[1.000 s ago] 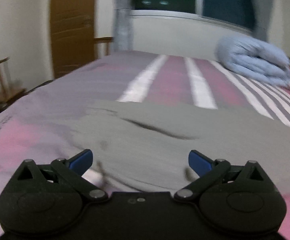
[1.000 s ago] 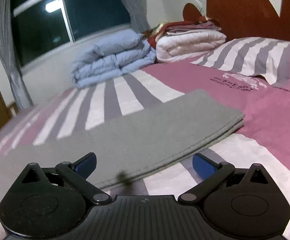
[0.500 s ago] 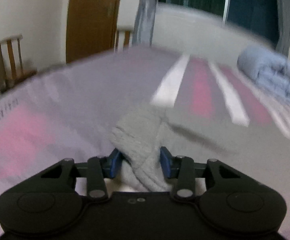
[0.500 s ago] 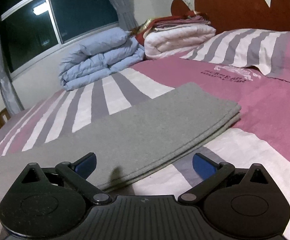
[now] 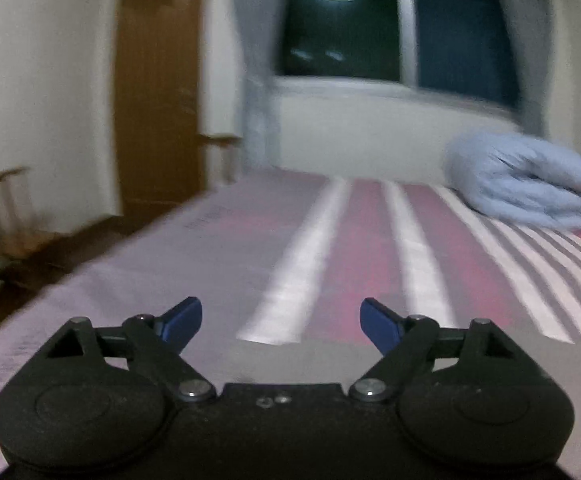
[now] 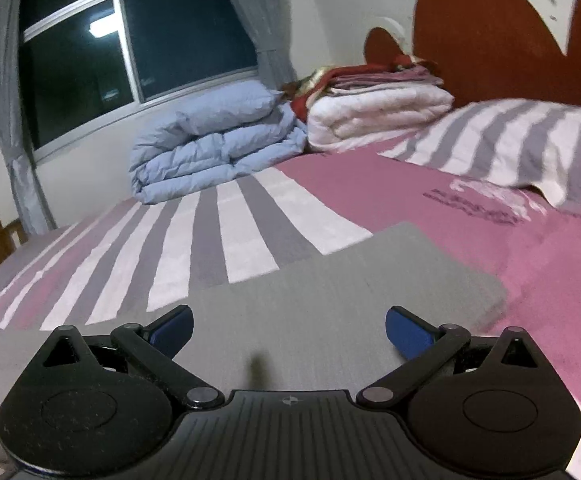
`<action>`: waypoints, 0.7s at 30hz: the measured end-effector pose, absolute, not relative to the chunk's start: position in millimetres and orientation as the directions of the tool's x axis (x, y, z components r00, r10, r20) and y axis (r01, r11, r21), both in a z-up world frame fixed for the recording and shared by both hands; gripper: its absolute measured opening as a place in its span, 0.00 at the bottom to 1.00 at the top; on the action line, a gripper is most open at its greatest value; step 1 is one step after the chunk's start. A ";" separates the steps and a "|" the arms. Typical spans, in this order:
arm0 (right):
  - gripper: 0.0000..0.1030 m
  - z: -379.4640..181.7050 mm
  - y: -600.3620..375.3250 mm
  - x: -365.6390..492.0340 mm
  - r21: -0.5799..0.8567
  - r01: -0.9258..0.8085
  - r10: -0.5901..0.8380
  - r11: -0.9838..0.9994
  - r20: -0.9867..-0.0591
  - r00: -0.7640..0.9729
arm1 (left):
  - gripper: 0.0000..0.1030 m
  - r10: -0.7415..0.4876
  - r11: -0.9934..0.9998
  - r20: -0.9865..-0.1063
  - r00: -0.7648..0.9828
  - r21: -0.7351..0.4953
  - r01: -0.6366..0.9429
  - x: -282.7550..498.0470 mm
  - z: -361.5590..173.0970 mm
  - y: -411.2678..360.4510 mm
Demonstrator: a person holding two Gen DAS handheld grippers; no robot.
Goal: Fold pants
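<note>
Two grippers are in our hands above the bed (image 6: 410,184) with its pink, grey and white striped cover. Our left gripper (image 5: 281,322) has its blue-tipped jaws apart and opening wider, with nothing between them; beyond them we see only the striped cover and, low in the blurred left wrist view, a band of grey cloth running off to the right. Our right gripper (image 6: 289,330) holds its jaws wide apart as well, gripping nothing.

The flat grey fabric pants (image 6: 330,300) lie folded lengthwise on the bed cover, directly below and ahead of the right gripper. Their stacked layers show at the thick folded edge on the right, which lies on the pink part of the cover. The cloth stretches away to the left, past the left jaw of that gripper.

Farther back, a folded pale blue quilt (image 6: 214,144) sits near the window (image 6: 138,48). Just beside it rests a folded white quilt (image 6: 378,116) with a red and maroon stack of cloth (image 6: 370,74) on top. A striped pillow (image 6: 510,140) lies before the reddish-brown headboard (image 6: 490,40).
</note>
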State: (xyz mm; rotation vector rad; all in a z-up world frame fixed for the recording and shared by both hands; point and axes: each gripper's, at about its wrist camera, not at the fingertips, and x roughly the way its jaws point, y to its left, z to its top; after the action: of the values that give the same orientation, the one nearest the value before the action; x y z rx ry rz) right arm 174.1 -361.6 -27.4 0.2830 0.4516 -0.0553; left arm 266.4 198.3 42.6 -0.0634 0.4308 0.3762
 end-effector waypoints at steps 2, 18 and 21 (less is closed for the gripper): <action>0.99 -28.1 -358.5 191.5 0.243 0.085 0.040 0.966 -0.467 0.883 | 0.76 0.254 0.965 -0.484 0.837 0.072 -0.251 296.4 26.8 173.2; 1.00 -40.6 -388.3 269.6 0.073 0.121 -0.046 0.990 -0.642 0.765 | 0.73 0.262 0.962 -0.635 0.727 0.109 -0.251 366.7 -19.7 163.9; 1.00 -38.3 -378.7 284.4 0.070 0.084 -0.019 0.994 -0.645 0.764 | 0.73 0.180 0.982 -0.632 0.754 0.066 -0.179 383.4 -18.2 127.6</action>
State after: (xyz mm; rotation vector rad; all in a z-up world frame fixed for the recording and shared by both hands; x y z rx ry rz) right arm 284.4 -378.7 -38.3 0.0969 0.6999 -0.0566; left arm 383.4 127.6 -18.2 0.0013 0.6898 0.1959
